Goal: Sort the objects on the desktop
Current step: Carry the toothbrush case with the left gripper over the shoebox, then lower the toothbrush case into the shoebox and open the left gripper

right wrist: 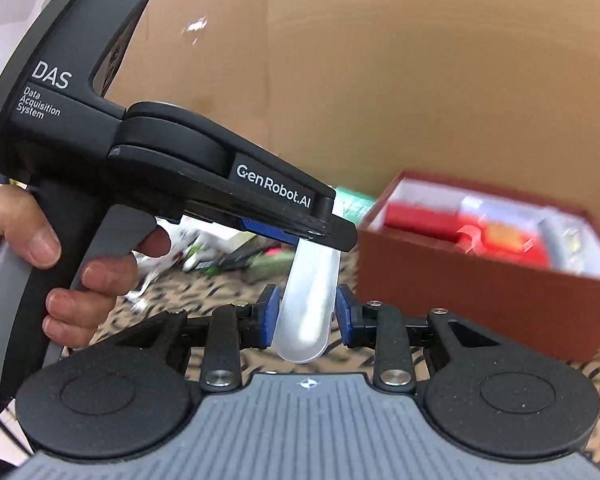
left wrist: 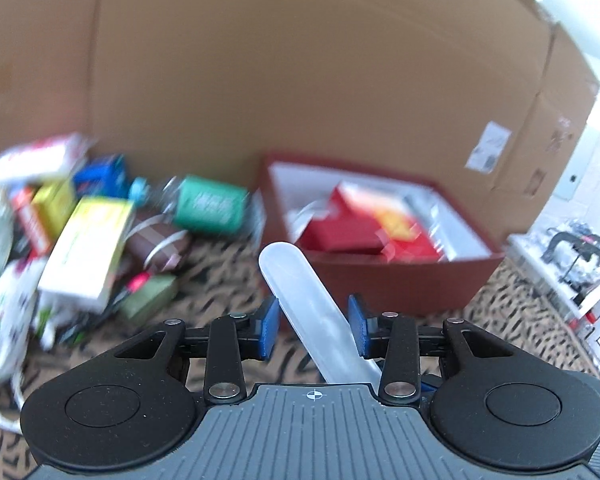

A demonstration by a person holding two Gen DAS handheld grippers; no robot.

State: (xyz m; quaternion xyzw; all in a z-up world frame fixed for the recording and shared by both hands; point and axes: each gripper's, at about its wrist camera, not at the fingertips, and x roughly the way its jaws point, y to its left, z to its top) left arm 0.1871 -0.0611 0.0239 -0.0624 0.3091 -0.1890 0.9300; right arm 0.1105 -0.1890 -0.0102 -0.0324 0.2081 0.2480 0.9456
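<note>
Claws: both [left wrist: 314, 328] [right wrist: 306, 312] clamp frosted translucent plastic case [left wrist: 300, 296] | rounded ends

Translucent case [left wrist: 300, 296] between claw [left wrist: 314, 326] pads

frosted translucent plastic case [left wrist: 300, 300], smooth; matt black plastic left gripper [left wrist: 314, 326], ribbed blue pads [left wrist: 269, 328]; matt brown cardboard wall [left wrist: 300, 80]; animal-print cloth [left wrist: 228, 272]
</note>
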